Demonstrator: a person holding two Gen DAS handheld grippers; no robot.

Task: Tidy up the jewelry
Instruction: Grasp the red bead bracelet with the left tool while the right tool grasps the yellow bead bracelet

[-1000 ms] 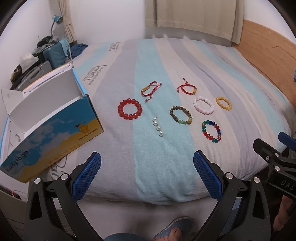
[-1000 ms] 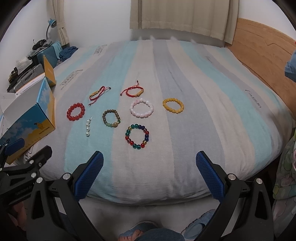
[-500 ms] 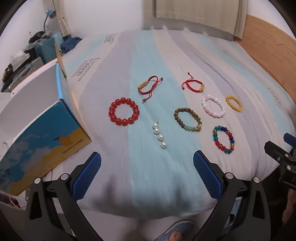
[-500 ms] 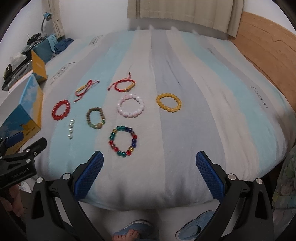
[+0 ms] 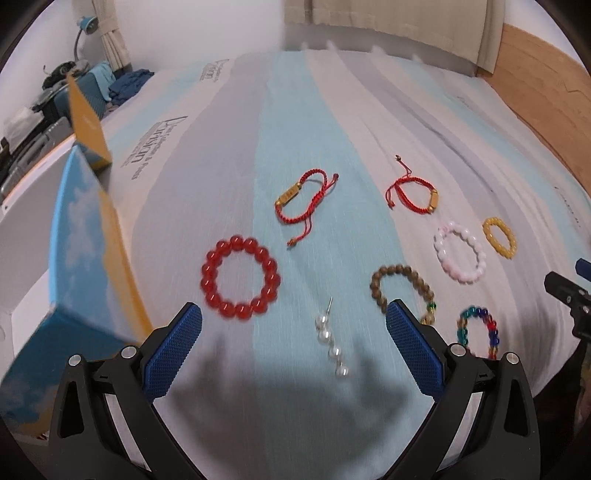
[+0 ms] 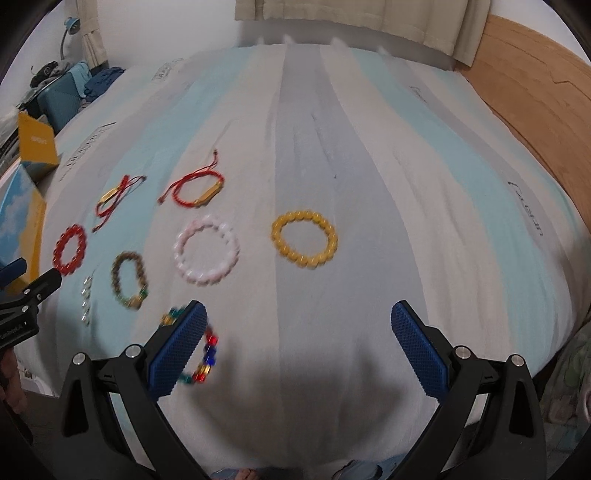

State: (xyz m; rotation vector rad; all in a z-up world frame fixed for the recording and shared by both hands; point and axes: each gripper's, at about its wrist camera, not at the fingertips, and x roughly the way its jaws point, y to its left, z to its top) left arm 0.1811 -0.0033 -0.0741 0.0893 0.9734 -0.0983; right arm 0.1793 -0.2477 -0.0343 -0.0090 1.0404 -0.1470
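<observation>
Several bracelets lie on a striped bed. In the left wrist view my left gripper hangs open above a pearl pin, with a red bead bracelet to its left and a brown bead bracelet partly behind its right finger. Two red cord bracelets lie farther back. In the right wrist view my right gripper is open over bare cover; a multicoloured bead bracelet lies partly under its left finger. A pink bracelet and a yellow bracelet lie ahead.
An open blue and yellow cardboard box stands at the bed's left edge. A wooden headboard runs along the right side. Clutter and a lamp sit at the far left, curtains behind.
Both grippers have moved forward and lower over the bed, so the bracelets appear larger and closer. Both stay open. The jewelry has not moved.
</observation>
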